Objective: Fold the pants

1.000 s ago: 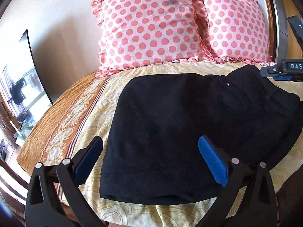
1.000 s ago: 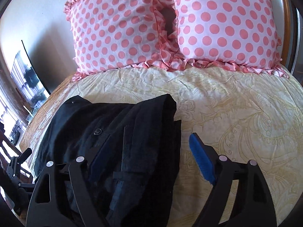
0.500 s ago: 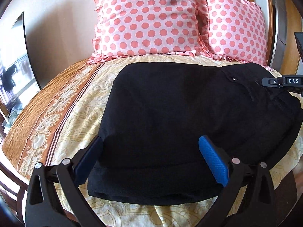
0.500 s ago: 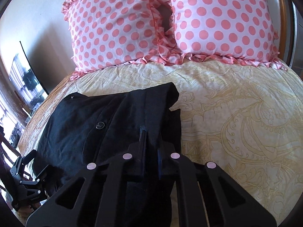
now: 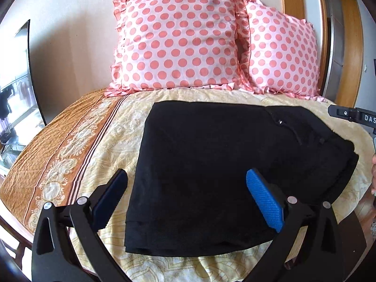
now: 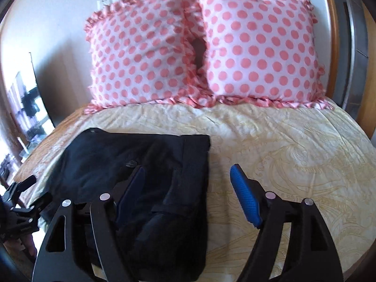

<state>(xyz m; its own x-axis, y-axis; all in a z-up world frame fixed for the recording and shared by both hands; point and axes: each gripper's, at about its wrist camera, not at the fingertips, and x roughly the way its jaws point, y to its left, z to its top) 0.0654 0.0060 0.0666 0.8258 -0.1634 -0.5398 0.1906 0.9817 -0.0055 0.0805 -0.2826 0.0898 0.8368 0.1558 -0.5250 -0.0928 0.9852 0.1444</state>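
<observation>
The black pants (image 5: 211,164) lie folded into a flat rectangle on the yellow patterned bedspread (image 5: 112,145). Their button and waistband end points right. My left gripper (image 5: 188,192) is open and empty, hovering above the near left part of the pants. In the right wrist view the pants (image 6: 141,176) lie at the lower left, waistband edge on the right. My right gripper (image 6: 188,188) is open and empty, above the waistband edge. The right gripper's body shows at the right edge of the left wrist view (image 5: 352,115).
Two pink polka-dot pillows (image 5: 178,40) (image 6: 258,47) lean against the wall at the head of the bed. An orange border band (image 5: 58,164) runs along the bed's left side. A dark screen (image 5: 21,75) stands at the left. A wooden frame (image 5: 347,47) stands at the right.
My right gripper was open, shut on the waistband half a second ago, and is open again and higher. My left gripper stayed open and drew back a little.
</observation>
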